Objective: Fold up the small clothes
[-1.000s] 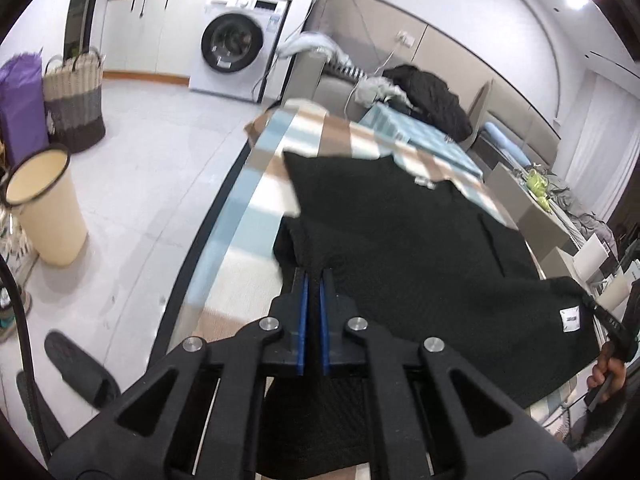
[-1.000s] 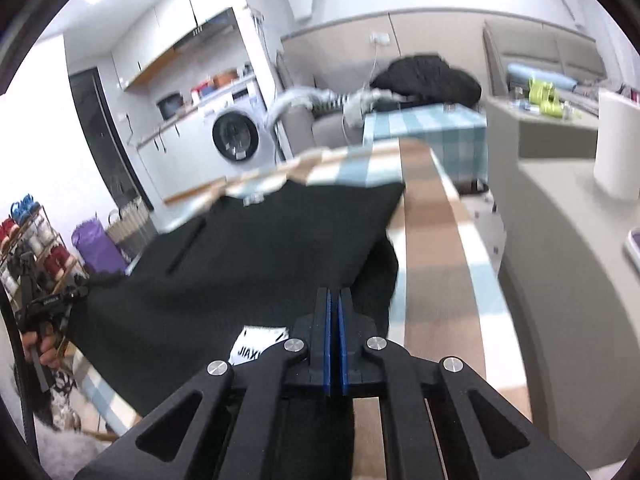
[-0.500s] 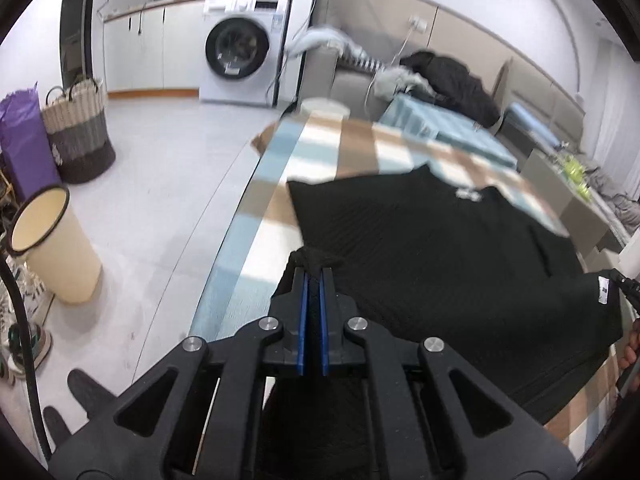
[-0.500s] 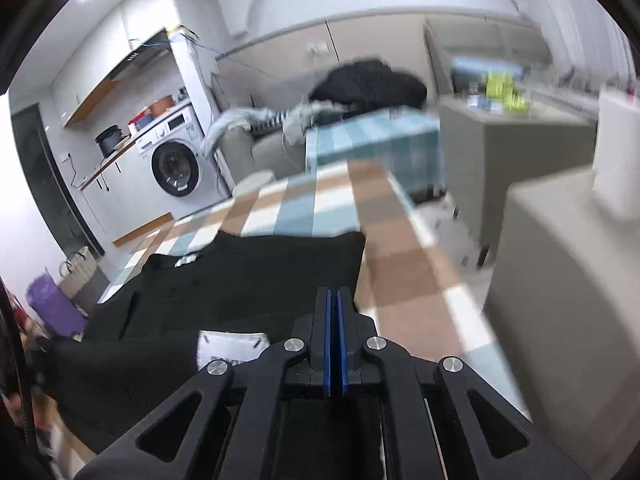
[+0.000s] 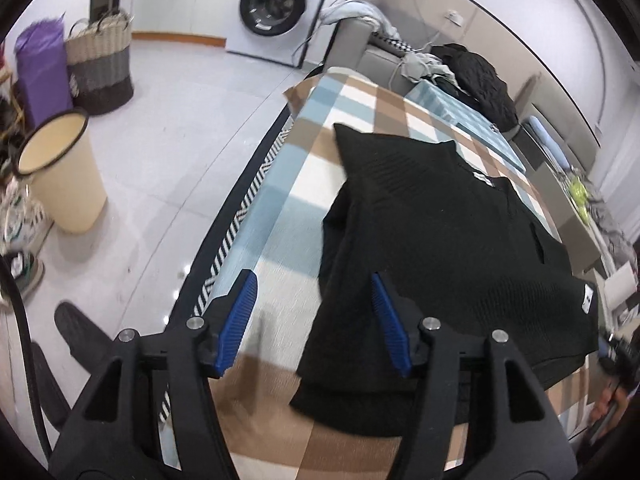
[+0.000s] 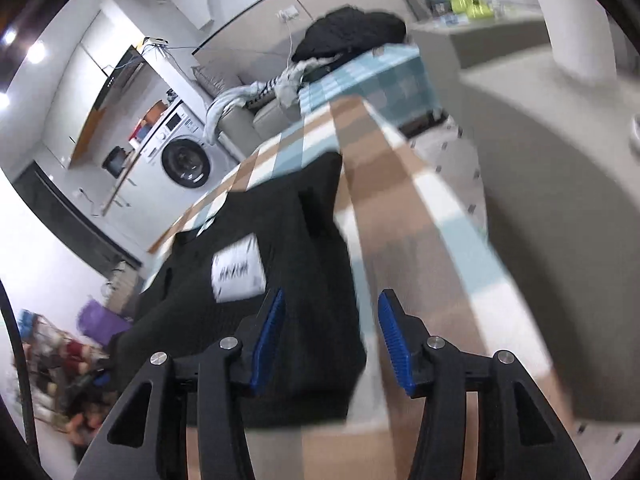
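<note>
A white front-loading washing machine (image 5: 282,8) stands far off; a woven straw basket (image 5: 100,68) and cream plastic bin (image 5: 60,172) sit left.

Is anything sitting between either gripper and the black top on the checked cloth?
Nothing visible. The left gripper is open over the near edge of the black top, and the right gripper is open over its other side. Only checked cloth lies around it.
</note>
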`<state>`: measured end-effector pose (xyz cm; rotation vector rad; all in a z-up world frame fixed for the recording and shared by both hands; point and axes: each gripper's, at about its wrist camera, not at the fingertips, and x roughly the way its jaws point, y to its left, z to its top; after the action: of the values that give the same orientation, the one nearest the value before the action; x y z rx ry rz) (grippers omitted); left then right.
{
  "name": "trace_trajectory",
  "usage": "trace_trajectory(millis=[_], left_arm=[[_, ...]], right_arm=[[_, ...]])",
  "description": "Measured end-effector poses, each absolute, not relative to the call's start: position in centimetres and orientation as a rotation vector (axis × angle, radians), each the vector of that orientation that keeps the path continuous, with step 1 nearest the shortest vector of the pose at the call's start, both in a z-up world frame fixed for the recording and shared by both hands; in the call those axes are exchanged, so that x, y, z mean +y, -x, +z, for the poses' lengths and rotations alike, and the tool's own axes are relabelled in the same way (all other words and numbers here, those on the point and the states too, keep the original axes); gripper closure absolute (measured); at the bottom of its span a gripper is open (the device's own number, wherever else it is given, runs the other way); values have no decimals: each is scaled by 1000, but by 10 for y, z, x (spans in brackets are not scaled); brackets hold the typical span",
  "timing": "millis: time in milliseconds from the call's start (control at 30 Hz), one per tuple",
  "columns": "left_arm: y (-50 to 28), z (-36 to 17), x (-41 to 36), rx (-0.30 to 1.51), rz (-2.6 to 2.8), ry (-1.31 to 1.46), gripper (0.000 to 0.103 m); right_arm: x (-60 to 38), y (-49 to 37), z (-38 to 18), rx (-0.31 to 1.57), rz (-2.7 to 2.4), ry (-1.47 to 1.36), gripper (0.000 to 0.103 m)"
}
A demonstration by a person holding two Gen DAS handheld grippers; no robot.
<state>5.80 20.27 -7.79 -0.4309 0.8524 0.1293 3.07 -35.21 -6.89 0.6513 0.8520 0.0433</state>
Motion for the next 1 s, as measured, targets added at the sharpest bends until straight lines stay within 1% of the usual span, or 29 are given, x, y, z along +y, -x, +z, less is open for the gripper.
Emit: trace_trajectory(millis=[167, 200, 233, 267, 300, 400, 467, 500, 533, 633, 867, 900, 967, 1000], left_arm=[[-52, -87, 203, 862, 135, 468, 46], [-52, -87, 202, 865, 134, 470, 46], [-52, -88, 201, 867, 135, 473, 46], [-51, -87, 199, 867, 132, 472, 46], [-51, -86, 198, 866, 130, 468, 46], [-46, -83, 194, 861, 117, 460, 46], [-44, -82, 193, 859, 118, 457, 46], [-43, -83, 193, 861, 114, 458, 46], [-43, -84, 193, 867, 110, 461, 46], [-43, -87, 193, 880, 111, 466, 46], [-40, -86, 192, 868, 83, 467, 46], [-39, -84, 192, 852, 86, 466, 48], [-37, -80, 191, 826, 78, 468, 57], [-37, -79, 190, 820, 70, 472, 65]], right_arm=[[-336, -21, -77, 858, 96, -634, 54], [-333, -23, -77, 863, 100, -623, 56], [-328, -25, -75, 864, 86, -591, 69], [-323, -25, -71, 856, 79, -548, 76], [-317, -25, -63, 835, 93, -497, 80], [-310, -21, -49, 784, 200, -499, 80], [-310, -21, -49, 788, 268, -539, 74], [-309, -22, -52, 803, 263, -536, 68], [-307, -25, -54, 817, 250, -525, 67], [-305, -30, -66, 867, 220, -534, 67], [-305, -34, -73, 872, 222, -561, 67], [-305, -34, -72, 870, 219, -557, 67], [-305, -35, -72, 871, 219, -560, 67], [-305, -35, -73, 868, 217, -561, 66]])
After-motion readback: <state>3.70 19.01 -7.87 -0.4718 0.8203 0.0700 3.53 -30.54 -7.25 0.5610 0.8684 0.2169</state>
